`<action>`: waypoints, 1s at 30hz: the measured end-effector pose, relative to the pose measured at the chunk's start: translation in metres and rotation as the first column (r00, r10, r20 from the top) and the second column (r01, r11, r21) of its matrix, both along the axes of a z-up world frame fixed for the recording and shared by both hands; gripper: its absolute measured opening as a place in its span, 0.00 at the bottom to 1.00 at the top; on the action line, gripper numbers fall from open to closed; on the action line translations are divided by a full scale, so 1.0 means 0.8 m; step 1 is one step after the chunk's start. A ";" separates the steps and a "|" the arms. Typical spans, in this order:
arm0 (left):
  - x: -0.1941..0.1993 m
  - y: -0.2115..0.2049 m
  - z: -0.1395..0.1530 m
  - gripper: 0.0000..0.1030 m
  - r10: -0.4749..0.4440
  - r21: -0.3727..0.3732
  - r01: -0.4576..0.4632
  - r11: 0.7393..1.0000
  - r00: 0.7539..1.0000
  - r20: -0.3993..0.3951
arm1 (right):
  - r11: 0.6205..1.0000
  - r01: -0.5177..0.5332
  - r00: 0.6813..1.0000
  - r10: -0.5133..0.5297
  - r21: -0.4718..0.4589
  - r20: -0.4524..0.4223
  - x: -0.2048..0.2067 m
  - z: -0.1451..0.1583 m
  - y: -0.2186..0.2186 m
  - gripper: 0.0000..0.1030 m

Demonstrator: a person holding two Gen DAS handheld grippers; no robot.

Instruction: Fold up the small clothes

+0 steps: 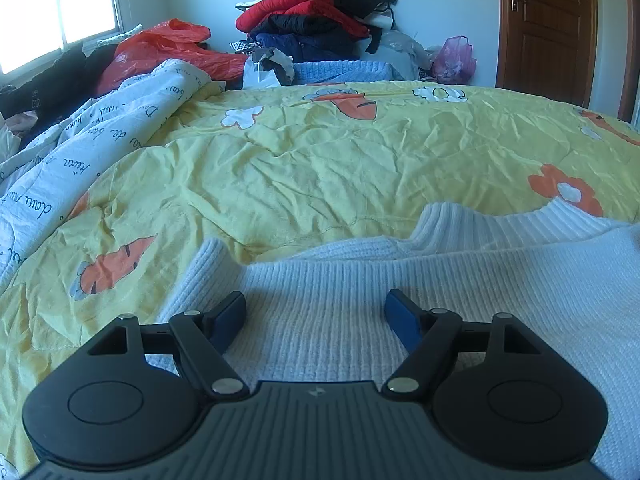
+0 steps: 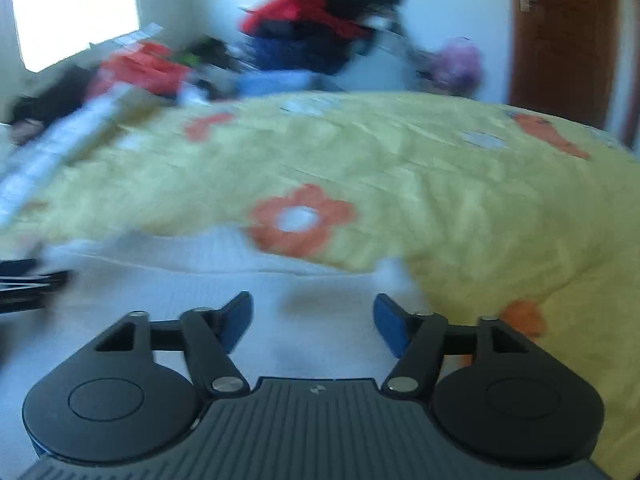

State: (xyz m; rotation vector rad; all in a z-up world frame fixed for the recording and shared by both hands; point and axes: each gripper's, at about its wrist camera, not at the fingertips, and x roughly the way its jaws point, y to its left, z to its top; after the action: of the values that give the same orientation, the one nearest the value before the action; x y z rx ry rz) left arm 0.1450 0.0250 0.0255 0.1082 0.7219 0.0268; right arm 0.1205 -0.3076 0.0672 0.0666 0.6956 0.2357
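A white ribbed knit sweater (image 1: pixel 440 276) lies flat on the yellow bedspread (image 1: pixel 320 168) with carrot and flower prints. My left gripper (image 1: pixel 316 308) is open and empty just above the sweater's left part, near a sleeve edge. In the blurred right wrist view the sweater (image 2: pixel 200 280) fills the lower left, and my right gripper (image 2: pixel 314 312) is open and empty over its right edge. A dark shape at the far left of that view (image 2: pixel 28 284) looks like the other gripper.
A white quilt with script (image 1: pixel 80 148) is bunched at the left. Red plastic bags (image 1: pixel 168 52) and a pile of clothes (image 1: pixel 316 12) stand beyond the bed. A pink bag (image 1: pixel 454 60) and a brown door (image 1: pixel 548 28) are at the back right.
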 end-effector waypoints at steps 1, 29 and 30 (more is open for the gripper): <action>0.000 0.000 0.000 0.75 0.000 0.001 0.000 1.000 1.000 0.000 | 1.000 -0.020 1.000 0.020 -0.006 0.004 -0.003 -0.006 0.004 0.87; -0.153 -0.003 0.015 0.86 0.036 -0.078 -0.029 0.996 0.995 0.091 | 0.997 0.016 1.000 -0.016 -0.071 0.005 -0.003 -0.020 0.015 0.89; -0.169 0.007 0.024 0.86 0.040 -0.115 -0.027 0.993 0.993 0.110 | 0.997 0.046 0.999 -0.044 -0.068 0.026 -0.010 -0.012 0.017 0.90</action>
State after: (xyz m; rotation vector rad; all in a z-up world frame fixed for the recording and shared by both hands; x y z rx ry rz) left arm 0.0099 0.0309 0.0448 -0.0145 0.6111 0.0236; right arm 0.1128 -0.2937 0.0580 0.0138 0.6764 0.1688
